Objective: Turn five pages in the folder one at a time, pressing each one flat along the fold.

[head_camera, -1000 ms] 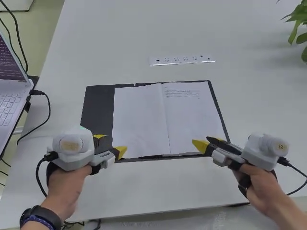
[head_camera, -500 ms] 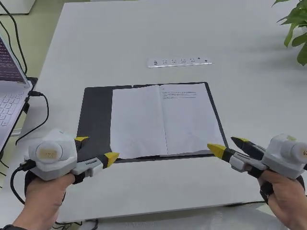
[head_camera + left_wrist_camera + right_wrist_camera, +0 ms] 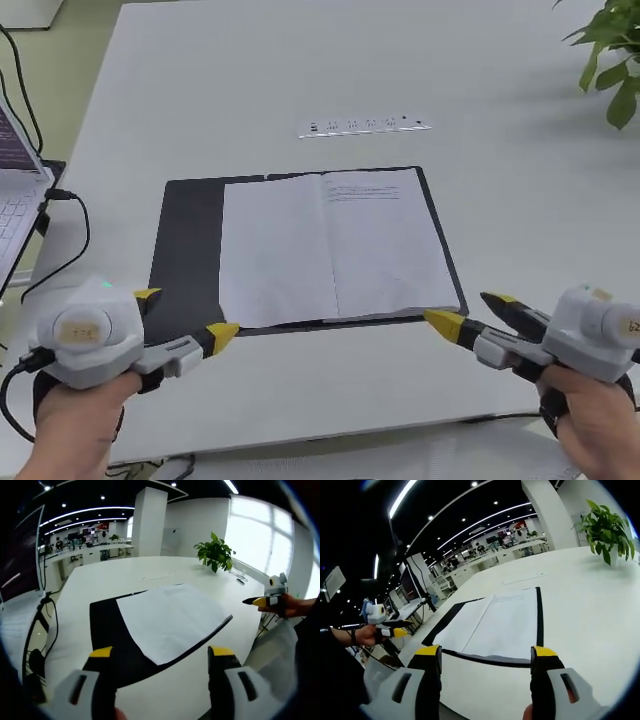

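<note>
- Left gripper (image 3: 185, 314), held in a person's left hand (image 3: 75, 425) at the near edge of a white table (image 3: 300, 60): yellow-tipped jaws spread wide, gripping nothing.
- Right gripper (image 3: 468, 310), held in the right hand (image 3: 590, 420): likewise gaping open, nothing between the jaws.
- Black folder (image 3: 185, 250), lying open and flat on the table, between the two grippers and just ahead of both; near-left corner just beyond the left gripper's tips, near-right corner close beside the right gripper's inner tip.
- Left page (image 3: 275, 250), blank and white, ahead and to the right of the left gripper.
- Right page (image 3: 385, 240), ahead and to the left of the right gripper, with a few lines of print at the end farthest from the jaws.
- Bare strip of black cover straight ahead of the left gripper, left of the pages.
- In the left gripper view: folder ahead, past both jaws, with the right gripper off to the right across the pages.
- White power strip (image 3: 365, 126) beyond the folder, well ahead of both grippers.
- Green plant (image 3: 610, 50) far ahead and to the right of the right gripper.
- Laptop (image 3: 15, 200) and black cable (image 3: 75, 240) off to the left of the left gripper.
</note>
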